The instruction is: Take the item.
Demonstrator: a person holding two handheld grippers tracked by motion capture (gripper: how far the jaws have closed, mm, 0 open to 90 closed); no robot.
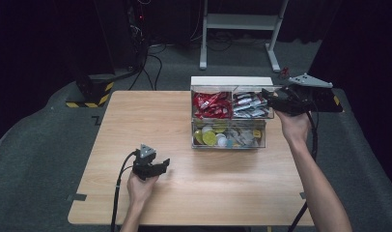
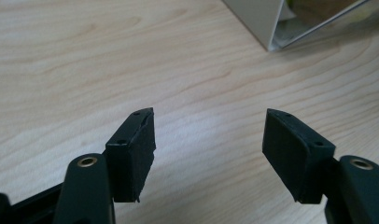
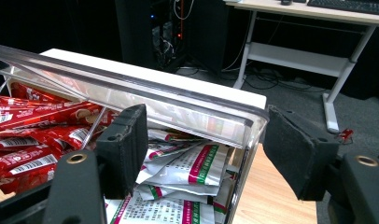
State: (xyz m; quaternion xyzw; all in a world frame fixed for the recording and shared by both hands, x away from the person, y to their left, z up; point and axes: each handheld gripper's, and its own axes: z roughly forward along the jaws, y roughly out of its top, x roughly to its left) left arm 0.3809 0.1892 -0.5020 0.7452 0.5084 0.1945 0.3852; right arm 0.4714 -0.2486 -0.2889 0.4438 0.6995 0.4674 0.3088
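Black jaws of the left gripper gape empty over the wooden table; the right gripper straddles, unclamped, the clear organizer's wall beside white sachets.

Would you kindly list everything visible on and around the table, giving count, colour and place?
table: one, light wood, centre
clear box: one, see-through with white back, far right of table
red packets: many, back left compartment
white packets: several, with green and pink print, back right compartment
small round items: several, yellow and white, front compartment
desk frame: one, white, on floor behind
left gripper: black, open, over bare table
right gripper: black, open, at box's back right corner
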